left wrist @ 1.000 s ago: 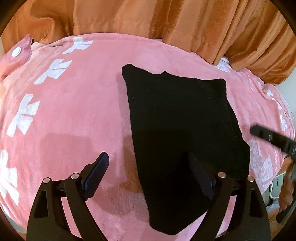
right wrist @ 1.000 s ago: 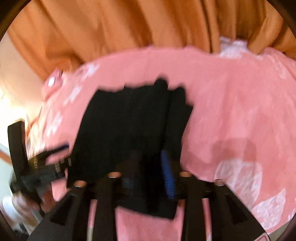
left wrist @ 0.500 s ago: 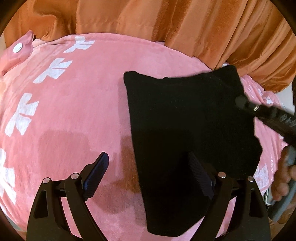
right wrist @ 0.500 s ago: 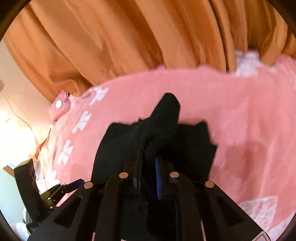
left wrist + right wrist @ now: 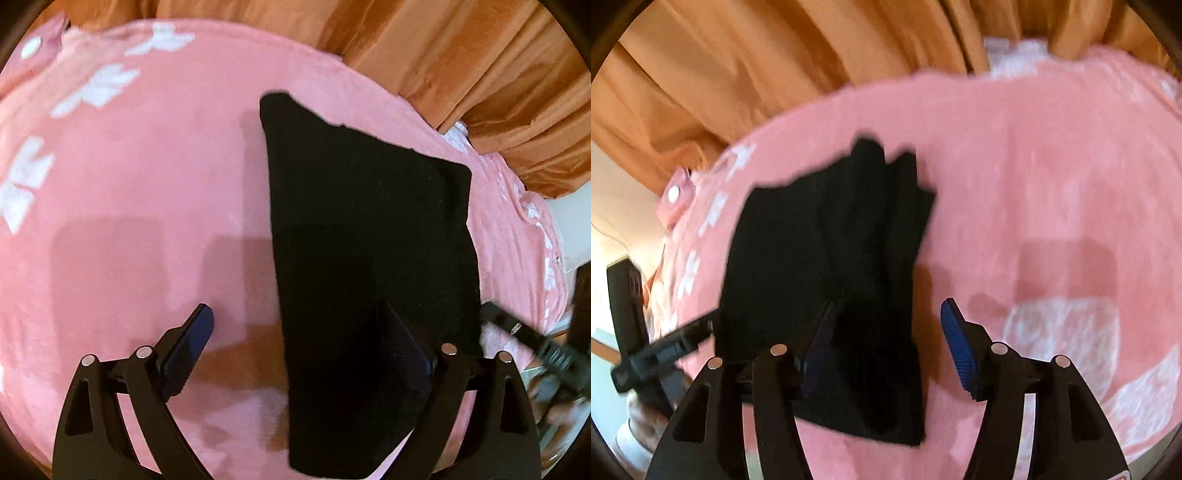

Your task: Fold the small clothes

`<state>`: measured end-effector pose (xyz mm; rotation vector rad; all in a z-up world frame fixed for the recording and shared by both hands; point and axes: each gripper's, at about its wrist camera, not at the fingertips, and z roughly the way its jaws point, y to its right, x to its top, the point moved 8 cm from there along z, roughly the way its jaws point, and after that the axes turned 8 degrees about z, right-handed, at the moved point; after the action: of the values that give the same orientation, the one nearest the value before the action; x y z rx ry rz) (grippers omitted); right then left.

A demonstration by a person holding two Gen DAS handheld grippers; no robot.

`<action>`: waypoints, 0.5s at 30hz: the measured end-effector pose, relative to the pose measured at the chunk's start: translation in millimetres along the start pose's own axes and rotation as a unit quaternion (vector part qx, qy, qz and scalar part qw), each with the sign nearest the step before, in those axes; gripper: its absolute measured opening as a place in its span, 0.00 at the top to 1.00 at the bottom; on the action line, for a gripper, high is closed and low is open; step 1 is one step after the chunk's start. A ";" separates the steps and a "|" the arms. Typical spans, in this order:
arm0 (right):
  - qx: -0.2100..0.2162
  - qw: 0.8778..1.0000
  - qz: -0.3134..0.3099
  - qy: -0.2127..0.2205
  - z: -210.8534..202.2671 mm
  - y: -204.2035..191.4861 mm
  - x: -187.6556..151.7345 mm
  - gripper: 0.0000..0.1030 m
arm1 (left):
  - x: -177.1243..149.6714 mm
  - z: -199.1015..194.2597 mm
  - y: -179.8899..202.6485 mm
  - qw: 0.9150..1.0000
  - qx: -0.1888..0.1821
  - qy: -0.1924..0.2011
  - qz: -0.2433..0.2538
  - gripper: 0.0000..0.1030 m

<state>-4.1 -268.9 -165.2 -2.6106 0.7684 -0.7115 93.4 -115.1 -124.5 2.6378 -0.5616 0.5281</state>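
Right claw [image 5: 886, 343]: fingers spread wide apart, nothing between the pads. It hangs over the near right part of the cloth [image 5: 831, 266]; whether the left finger touches the fabric cannot be told, as the right wrist view is blurred by motion.

Left claw [image 5: 295, 350]: fingers also wide apart, empty. Its right finger lies over the near part of the cloth [image 5: 369, 240]; its left finger is over bare blanket [image 5: 129, 203]. Contact with the fabric cannot be told.

Cloth: black, plain, matte, apparently knit. It lies flat on the pink blanket of the bed, roughly mid-bed and toward its right side, long axis running from the near edge toward the curtain [image 5: 461, 55]. The far edge is uneven, with a raised corner at far left and a small notch beside it. In the right wrist view the right side shows stacked layers with stepped edges at the far end, so at least one lengthwise fold appears to be in. The near end reaches close to the near edge of the bed.

Progress (judgement): one fold done and let go; the piece is a long narrow strip. Left: probably a crosswise fold, near end to far end or the reverse, then squaring the edges. No other garments show in either view.

Blanket: pink fleece with white prints, no wrinkles under the cloth visible.
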 end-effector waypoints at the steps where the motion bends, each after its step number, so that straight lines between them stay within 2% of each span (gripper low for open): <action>1: 0.002 1.000 0.000 -0.010 7.1 1.6 -4.3 0.43 | 2.2 1.0 0.9 1.000 0.002 0.003 0.000 0.09; 4: 0.020 0.999 0.012 -0.035 25.4 3.9 -14.9 0.42 | 7.0 5.0 9.6 1.000 0.007 0.014 0.008 0.08; 6: 0.041 0.998 0.027 -0.045 32.2 0.6 -17.2 0.37 | 9.3 7.6 13.1 1.000 0.015 0.018 0.014 0.08; 10: 0.049 0.998 0.027 -0.041 34.7 -10.9 -12.9 0.34 | 13.4 10.8 22.7 0.999 0.028 0.027 0.035 0.08; 15: 0.044 0.998 0.029 -0.028 40.3 -20.2 -6.7 0.29 | 17.1 15.0 27.4 0.999 0.026 0.024 0.041 0.08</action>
<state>21.3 -242.2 -192.1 -2.5083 0.7761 -0.6380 99.7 -150.1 -121.9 2.6514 -0.6520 0.6377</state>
